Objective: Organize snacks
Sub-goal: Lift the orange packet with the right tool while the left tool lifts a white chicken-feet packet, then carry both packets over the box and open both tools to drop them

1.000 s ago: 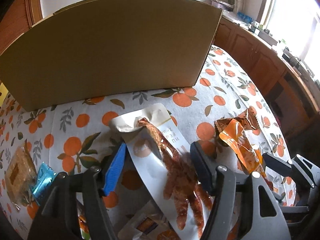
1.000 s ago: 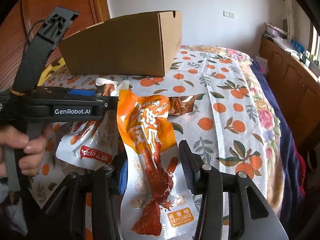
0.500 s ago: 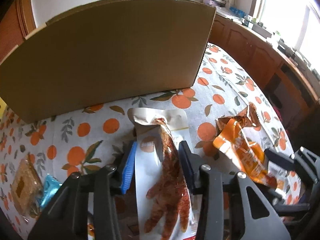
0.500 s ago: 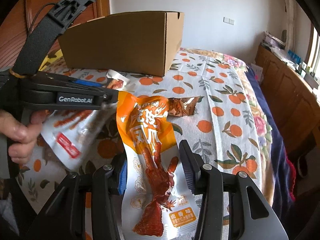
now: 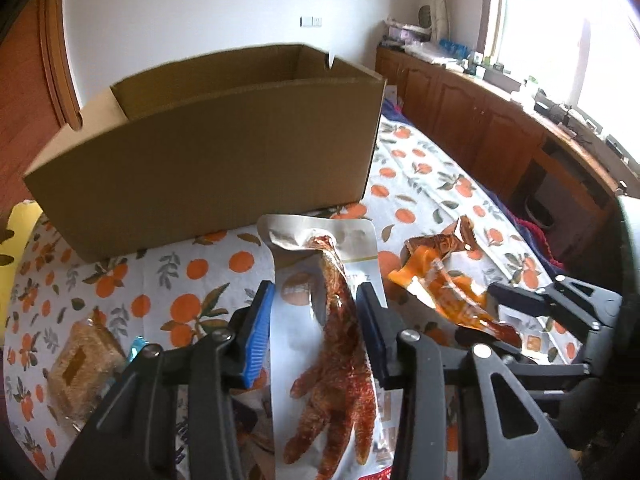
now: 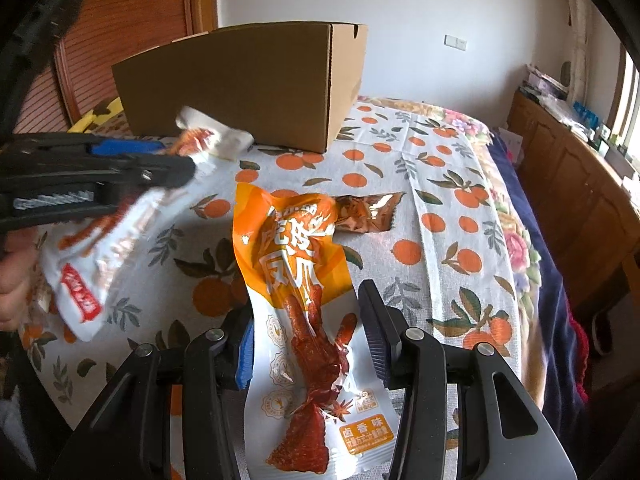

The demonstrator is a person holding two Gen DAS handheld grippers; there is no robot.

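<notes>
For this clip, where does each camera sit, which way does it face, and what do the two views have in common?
Left wrist: sits on the left gripper, looking along its jaws over the white pack they clamp, toward the box; the right gripper shows at right.
Right wrist: sits on the right gripper, looking along its jaws over the orange pack toward the box's corner; the left gripper and a hand show at left.
Shared: box, both packs, brown wrapper, orange-print cloth.
</notes>
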